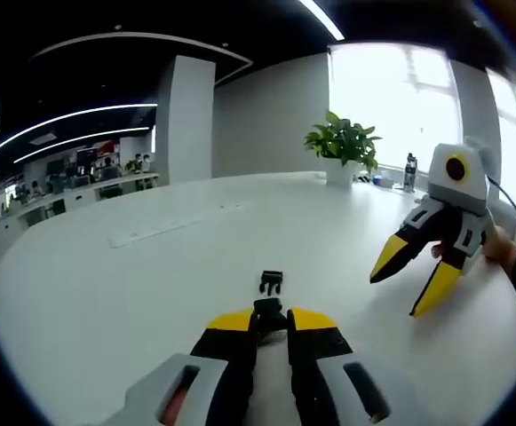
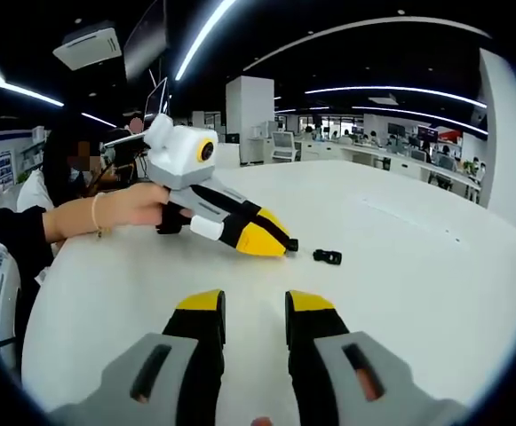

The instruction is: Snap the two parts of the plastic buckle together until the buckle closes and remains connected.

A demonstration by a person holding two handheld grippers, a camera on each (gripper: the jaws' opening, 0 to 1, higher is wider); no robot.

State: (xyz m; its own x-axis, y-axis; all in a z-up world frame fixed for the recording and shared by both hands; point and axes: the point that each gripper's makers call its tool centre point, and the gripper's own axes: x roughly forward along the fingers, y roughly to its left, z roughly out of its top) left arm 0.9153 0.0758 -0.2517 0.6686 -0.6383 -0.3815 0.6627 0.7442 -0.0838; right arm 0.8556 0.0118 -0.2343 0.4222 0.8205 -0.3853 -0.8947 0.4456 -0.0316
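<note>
One black buckle part (image 1: 269,312) is pinched between my left gripper's (image 1: 269,319) yellow-tipped jaws, low over the white table (image 1: 107,293). The other black buckle part (image 1: 271,282) lies loose on the table just beyond it. In the right gripper view the held part (image 2: 291,244) sticks out of the left gripper (image 2: 282,241), and the loose part (image 2: 328,256) lies a short way to its right. My right gripper (image 2: 254,306) is open with nothing between its jaws, back from both parts. It also appears open at the right (image 1: 394,295) in the left gripper view.
A potted plant (image 1: 342,146) and a bottle (image 1: 409,170) stand at the table's far edge by the window. A long flat lid (image 1: 155,232) is set into the tabletop. A person's hand (image 2: 138,206) holds the left gripper. Office desks fill the background.
</note>
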